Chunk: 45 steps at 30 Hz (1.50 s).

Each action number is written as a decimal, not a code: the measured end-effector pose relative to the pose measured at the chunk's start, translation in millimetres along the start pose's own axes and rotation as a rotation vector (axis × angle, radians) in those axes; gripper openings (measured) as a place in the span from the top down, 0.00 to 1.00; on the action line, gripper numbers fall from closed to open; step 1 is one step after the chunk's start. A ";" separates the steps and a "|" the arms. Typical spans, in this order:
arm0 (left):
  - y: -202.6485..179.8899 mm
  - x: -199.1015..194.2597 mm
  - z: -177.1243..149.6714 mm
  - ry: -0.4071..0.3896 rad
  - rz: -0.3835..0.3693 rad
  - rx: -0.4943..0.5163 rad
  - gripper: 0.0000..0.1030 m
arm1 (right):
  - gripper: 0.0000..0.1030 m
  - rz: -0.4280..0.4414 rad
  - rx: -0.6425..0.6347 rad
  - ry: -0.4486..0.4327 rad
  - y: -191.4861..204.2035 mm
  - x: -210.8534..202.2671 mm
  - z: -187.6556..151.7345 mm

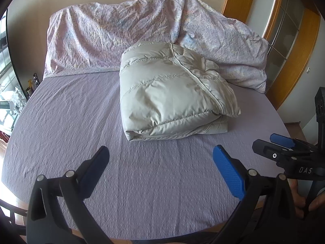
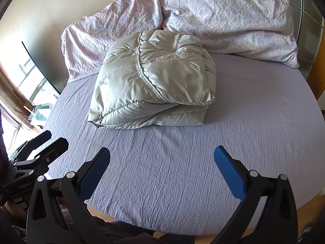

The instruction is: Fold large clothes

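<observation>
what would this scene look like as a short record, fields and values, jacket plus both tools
surface: bed with lilac sheet
garment: grey puffer jacket, folded into a compact bundle, zip line on top
garment position: middle of the bed, in front of the pillows
left tool: open, empty, over the sheet at the near edge, apart from the jacket
right tool: open, empty, also short of the jacket
contact: neither tool touches the jacket
fold status: looks finished, judging from the tidy bundle
</observation>
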<state>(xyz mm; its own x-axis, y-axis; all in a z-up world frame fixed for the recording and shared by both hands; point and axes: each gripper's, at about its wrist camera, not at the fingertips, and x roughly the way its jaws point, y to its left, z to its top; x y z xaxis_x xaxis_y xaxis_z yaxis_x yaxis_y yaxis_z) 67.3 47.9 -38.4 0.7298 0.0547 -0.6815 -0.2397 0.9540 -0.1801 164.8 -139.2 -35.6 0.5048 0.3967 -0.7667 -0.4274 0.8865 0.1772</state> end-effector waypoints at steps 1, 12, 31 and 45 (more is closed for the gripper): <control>0.0 0.1 0.3 0.001 0.000 0.000 0.02 | 0.01 0.000 0.000 0.000 0.2 0.1 0.0; -1.9 2.5 1.3 0.010 0.002 0.008 0.02 | 0.01 0.002 -0.001 0.005 1.6 2.2 -0.9; -0.8 3.6 1.3 0.013 0.003 0.008 0.02 | 0.01 0.004 0.001 0.009 2.3 4.2 -0.2; -0.5 4.2 1.3 0.014 0.003 0.008 0.02 | 0.01 0.005 -0.002 0.009 2.0 4.2 0.0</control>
<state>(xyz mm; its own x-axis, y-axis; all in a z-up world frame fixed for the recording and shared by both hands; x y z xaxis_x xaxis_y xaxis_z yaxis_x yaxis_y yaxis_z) 71.3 48.0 -40.2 0.7198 0.0539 -0.6921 -0.2368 0.9562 -0.1719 166.0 -135.7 -38.4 0.4957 0.3992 -0.7713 -0.4314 0.8840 0.1802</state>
